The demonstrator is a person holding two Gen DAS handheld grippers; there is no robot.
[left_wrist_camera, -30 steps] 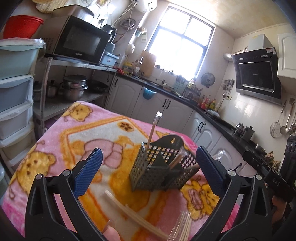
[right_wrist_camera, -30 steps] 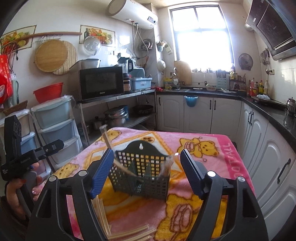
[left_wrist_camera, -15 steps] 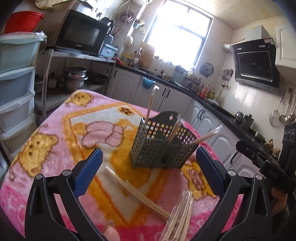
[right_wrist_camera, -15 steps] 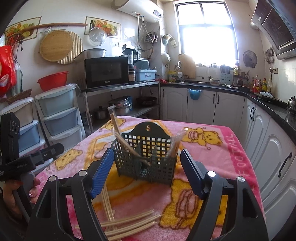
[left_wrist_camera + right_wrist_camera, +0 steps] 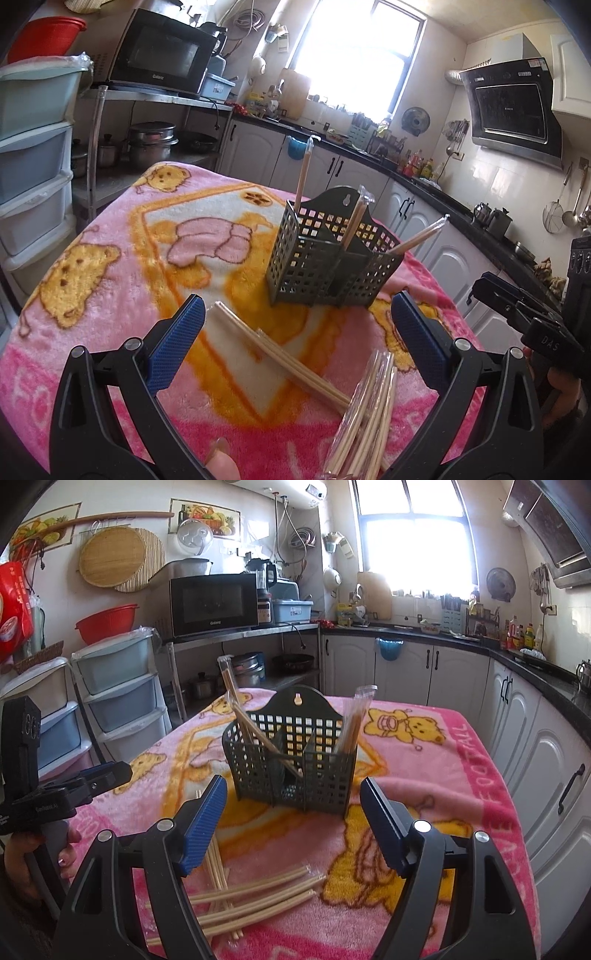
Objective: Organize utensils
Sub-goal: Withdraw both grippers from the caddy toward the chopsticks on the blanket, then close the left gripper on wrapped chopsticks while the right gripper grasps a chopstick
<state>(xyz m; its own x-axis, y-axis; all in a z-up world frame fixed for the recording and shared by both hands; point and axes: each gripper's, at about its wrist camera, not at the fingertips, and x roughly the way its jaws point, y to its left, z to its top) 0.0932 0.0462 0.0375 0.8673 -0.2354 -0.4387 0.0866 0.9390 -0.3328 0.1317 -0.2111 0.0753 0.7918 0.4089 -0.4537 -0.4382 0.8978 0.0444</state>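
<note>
Left wrist view: left gripper (image 5: 295,332) wide open, nothing between the blue pads (image 5: 177,343); it hangs above the pink blanket (image 5: 110,295), pointed at the grey utensil caddy (image 5: 325,269), near it but apart; three wrapped chopstick pairs already stand in the caddy, one upright at its left corner (image 5: 303,173), one leaning in the middle (image 5: 354,218), one tilted out to the right (image 5: 421,236); loose bare chopsticks (image 5: 280,358) lie on the blanket in front of the caddy, wrapped bundle (image 5: 365,417) just beside them on the near side, crossing their ends; judgement: sticks are light, stiff, thin; plastic sleeves likely slippery, so pinch mid-length across the bundle, not at the tips; caddy is light and could tip or slide on soft fleece if knocked.

Right wrist view: right gripper (image 5: 293,823) also spread open and empty; level, aimed at the caddy (image 5: 291,768) front, near but not touching; wrapped chopsticks (image 5: 255,897) lie in front of the caddy, below the gripper, crossing over the bare sticks (image 5: 216,864); left gripper body (image 5: 55,794) visible well left of the caddy, held in a hand (image 5: 40,853); judgement: either gripper must tilt down toward the blanket to reach the loose pile.
</note>
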